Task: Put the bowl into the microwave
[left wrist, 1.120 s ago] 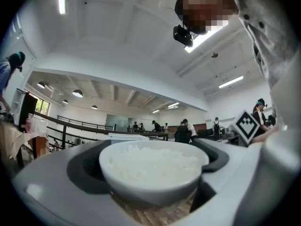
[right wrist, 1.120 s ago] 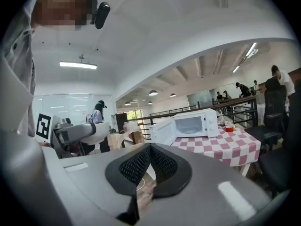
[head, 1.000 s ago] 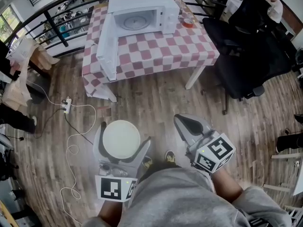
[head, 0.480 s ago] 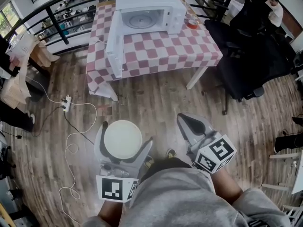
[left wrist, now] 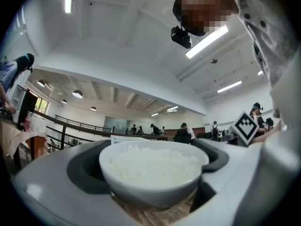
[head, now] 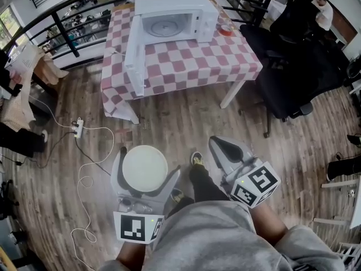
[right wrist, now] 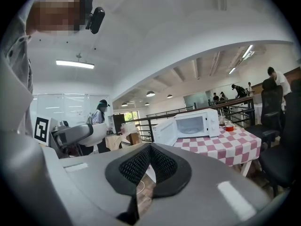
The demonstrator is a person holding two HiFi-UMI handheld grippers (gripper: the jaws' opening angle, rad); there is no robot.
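The bowl (head: 144,169) is white and round, and it sits between the two jaws of the left claw (head: 148,162), which grasp it from either side. It is held over the wooden floor (head: 186,123), low in the head view and well apart from the microwave (head: 172,18). In the left gripper view the bowl (left wrist: 153,171) is upright and filled with what looks like white rice, with a dark pad pressed against each side of it.

The right claw (head: 220,145) is clenched, its jaws together with nothing between them. It hangs to the right of the bowl, also over the floor. In the right gripper view its dark ribbed pads (right wrist: 141,166) meet along a thin line.

The microwave is white and stands at the far edge of a table (head: 192,61) covered with a red and white checked cloth. Its door (head: 133,61) is swung wide open to the left, and the glass plate inside shows. A small red-topped cup (head: 224,28) stands on the table just beside the microwave's right side. A black office chair (head: 293,66) is right of the table, and a white power strip (head: 78,127) lies on the floor to the left.
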